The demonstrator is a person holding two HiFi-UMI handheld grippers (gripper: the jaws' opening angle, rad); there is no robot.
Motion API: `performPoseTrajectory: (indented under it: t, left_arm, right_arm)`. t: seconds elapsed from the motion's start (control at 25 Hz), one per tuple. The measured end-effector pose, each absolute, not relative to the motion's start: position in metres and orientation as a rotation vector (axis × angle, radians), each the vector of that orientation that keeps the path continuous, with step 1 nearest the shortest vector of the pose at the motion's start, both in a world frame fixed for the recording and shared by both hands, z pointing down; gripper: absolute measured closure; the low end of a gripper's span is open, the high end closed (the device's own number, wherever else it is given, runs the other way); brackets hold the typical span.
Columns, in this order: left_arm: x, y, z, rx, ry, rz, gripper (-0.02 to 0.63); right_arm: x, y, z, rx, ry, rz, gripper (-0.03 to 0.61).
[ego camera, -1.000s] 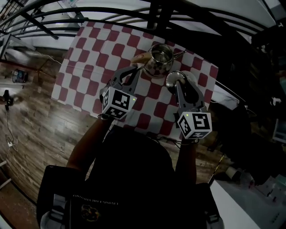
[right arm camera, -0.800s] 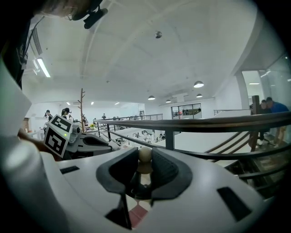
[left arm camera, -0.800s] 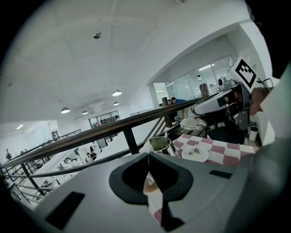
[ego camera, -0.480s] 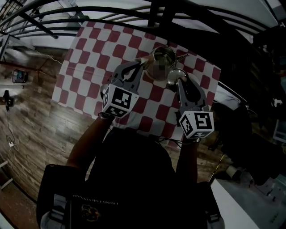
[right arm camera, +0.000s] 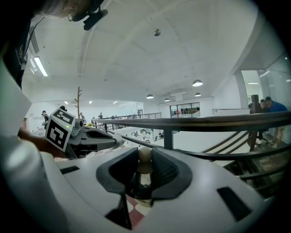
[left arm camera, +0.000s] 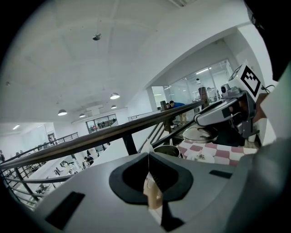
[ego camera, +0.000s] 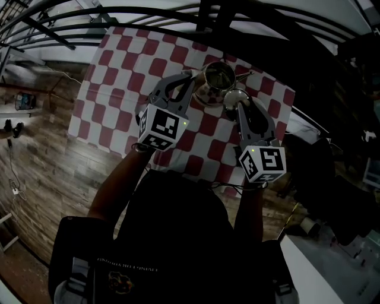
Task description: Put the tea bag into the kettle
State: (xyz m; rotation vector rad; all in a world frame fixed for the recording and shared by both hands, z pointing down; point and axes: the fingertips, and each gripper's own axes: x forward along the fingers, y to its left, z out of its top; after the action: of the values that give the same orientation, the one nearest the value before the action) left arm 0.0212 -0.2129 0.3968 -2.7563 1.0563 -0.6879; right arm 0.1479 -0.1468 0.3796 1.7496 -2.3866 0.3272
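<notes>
An open metal kettle (ego camera: 217,76) stands on the red-and-white checked table (ego camera: 124,65), at its far right. My left gripper (ego camera: 190,77) is close to the kettle's left rim and is shut on a pale tea bag (left arm camera: 152,193). The kettle's rim (left arm camera: 166,149) shows just beyond the left gripper (left arm camera: 148,157). My right gripper (ego camera: 237,103) is shut on the knob (right arm camera: 145,154) of the kettle's lid (ego camera: 235,97), which it holds just right of the kettle. The lid (left arm camera: 200,134) also shows in the left gripper view.
A dark metal railing (ego camera: 208,15) runs along the table's far side. Wooden floor (ego camera: 41,148) lies to the left of the table. A small white dish (left arm camera: 200,156) sits on the cloth near the kettle.
My left gripper has moved up and toward the kettle's rim with the tea bag. The right gripper has shifted a little toward the far side with the lid.
</notes>
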Motion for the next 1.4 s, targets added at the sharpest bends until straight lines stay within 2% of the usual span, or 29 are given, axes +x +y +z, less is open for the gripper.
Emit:
performPoseTrajectory:
  t: [1.4]
  left_arm:
    - [0.074, -0.227, 0.403, -2.806, 0.875, -0.654, 0.604]
  right_arm:
    - [0.161, -0.147, 0.387, 1.809, -2.327, 0.360, 0.476]
